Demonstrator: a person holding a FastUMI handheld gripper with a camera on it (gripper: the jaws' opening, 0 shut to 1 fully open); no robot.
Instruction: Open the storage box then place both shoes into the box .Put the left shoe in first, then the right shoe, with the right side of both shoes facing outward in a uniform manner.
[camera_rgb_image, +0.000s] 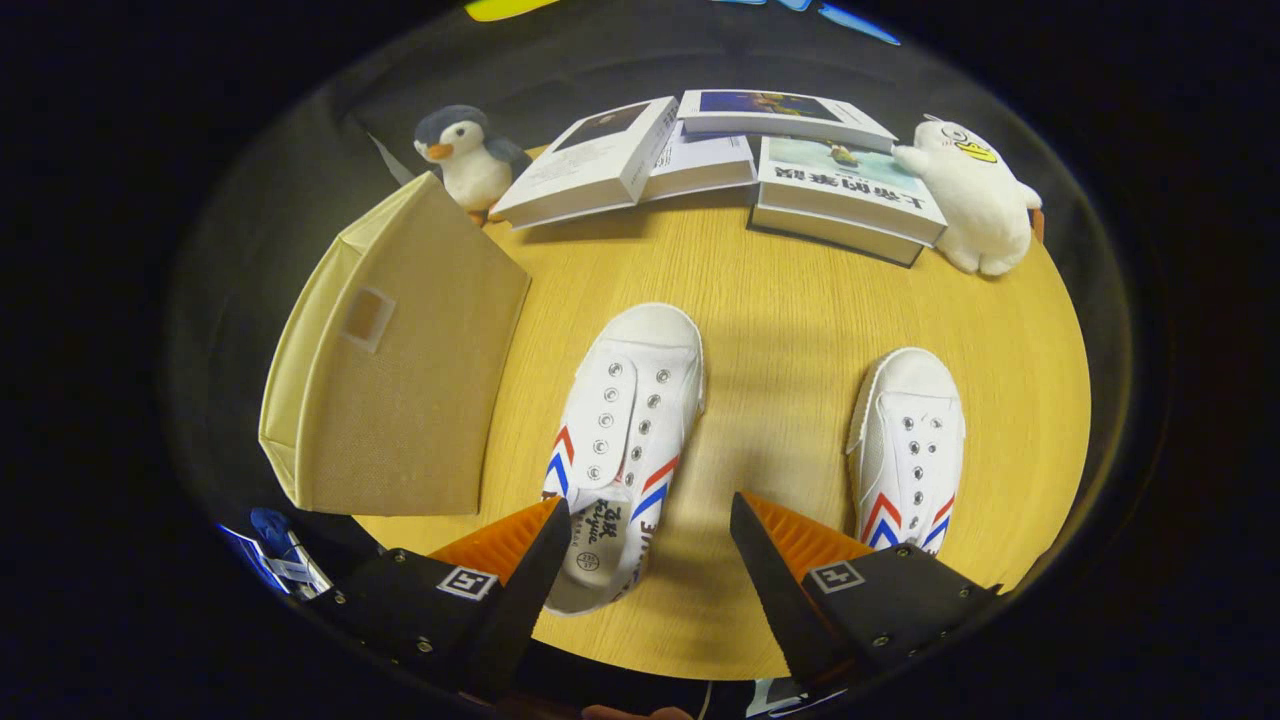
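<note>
White left shoe (625, 440) lies just ahead of the wide-apart, empty gripper (650, 525)

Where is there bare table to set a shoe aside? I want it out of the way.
Bare wood lies between the two shoes, running up to the books. A smaller strip sits between the box and the nearer shoe. The far edge is crowded: penguin, books, white plush. The gripper is open over the nearer shoe's heel.
</note>
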